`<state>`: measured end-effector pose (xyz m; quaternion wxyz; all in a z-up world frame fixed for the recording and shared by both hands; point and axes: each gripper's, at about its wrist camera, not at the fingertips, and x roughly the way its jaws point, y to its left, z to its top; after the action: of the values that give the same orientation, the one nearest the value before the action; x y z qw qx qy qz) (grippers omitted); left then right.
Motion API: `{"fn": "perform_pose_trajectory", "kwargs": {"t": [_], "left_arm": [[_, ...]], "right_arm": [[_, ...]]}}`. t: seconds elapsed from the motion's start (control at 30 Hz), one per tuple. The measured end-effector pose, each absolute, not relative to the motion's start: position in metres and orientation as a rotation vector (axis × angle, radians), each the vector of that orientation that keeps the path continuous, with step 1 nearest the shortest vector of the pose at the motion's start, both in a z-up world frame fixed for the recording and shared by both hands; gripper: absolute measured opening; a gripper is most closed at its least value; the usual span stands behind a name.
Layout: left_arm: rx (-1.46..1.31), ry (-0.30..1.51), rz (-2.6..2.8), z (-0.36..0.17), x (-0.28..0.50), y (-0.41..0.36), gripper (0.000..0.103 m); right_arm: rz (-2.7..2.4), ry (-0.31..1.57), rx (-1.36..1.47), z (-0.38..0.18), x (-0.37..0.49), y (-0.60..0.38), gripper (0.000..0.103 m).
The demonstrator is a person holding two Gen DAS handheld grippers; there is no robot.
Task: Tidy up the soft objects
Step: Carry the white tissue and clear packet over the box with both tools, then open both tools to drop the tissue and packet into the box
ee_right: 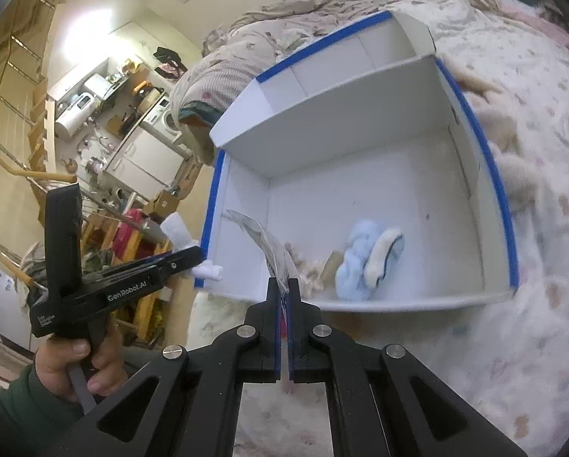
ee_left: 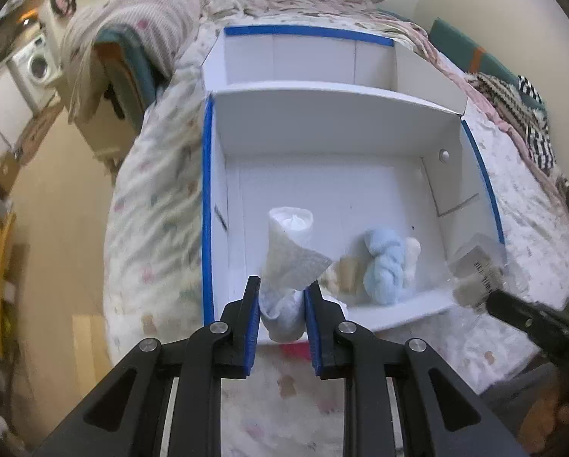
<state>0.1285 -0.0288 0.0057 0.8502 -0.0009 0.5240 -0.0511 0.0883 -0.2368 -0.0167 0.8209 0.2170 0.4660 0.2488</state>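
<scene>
White cardboard box point(ee_left: 334, 122) with blue tape along its edges sits on a bed with a patterned blanket point(ee_left: 155, 205). In the left wrist view the left gripper point(ee_left: 282, 301) hangs over the box's near wall, its blue-padded fingers point(ee_left: 253, 323) clamped on a rolled white sock point(ee_left: 290, 243) whose upper end sticks up over the box floor, a grey patch across its middle. Inside the box, near the front wall, lies a light blue sock bundle point(ee_left: 383, 262) with cream pieces just beside it. At the right edge the right gripper point(ee_left: 486, 293) shows as a dark, blurred shape with a clear wrapper point(ee_left: 475, 262) at its tip.

In the right wrist view the right gripper point(ee_right: 283, 285) has its fingers point(ee_right: 272, 304) pressed together on the lower edge of the clear wrapper point(ee_right: 261, 240), which stands up over the box's point(ee_right: 322, 122) near wall. The blue bundle point(ee_right: 357, 262) rests on the box floor, touching a cream sock with dark trim point(ee_right: 385, 255). To the left, a hand point(ee_right: 75, 365) in a green sleeve holds the left gripper point(ee_right: 197, 262), white sock point(ee_right: 178, 232) in its tip
</scene>
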Motion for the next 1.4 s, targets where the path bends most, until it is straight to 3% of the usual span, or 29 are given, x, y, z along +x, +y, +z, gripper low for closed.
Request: {"fn": "perform_pose_trajectory", "kwargs": {"t": [0.27,0.8,1.4], "left_arm": [[0.067,1.107,-0.135,-0.005,0.161,-0.049,0.020],[0.001,1.180,-0.091,-0.058,0.178,-0.047,0.020],[0.031,1.212,-0.104,-0.073,0.182,-0.059,0.020]], "right_arm": [[0.511,1.001,0.412,-0.015,0.126,-0.236,0.004],[0.502,1.110,0.417,-0.070,0.144,-0.214,0.004],[0.437,1.158,0.398,-0.085,0.153,-0.210,0.005]]}}
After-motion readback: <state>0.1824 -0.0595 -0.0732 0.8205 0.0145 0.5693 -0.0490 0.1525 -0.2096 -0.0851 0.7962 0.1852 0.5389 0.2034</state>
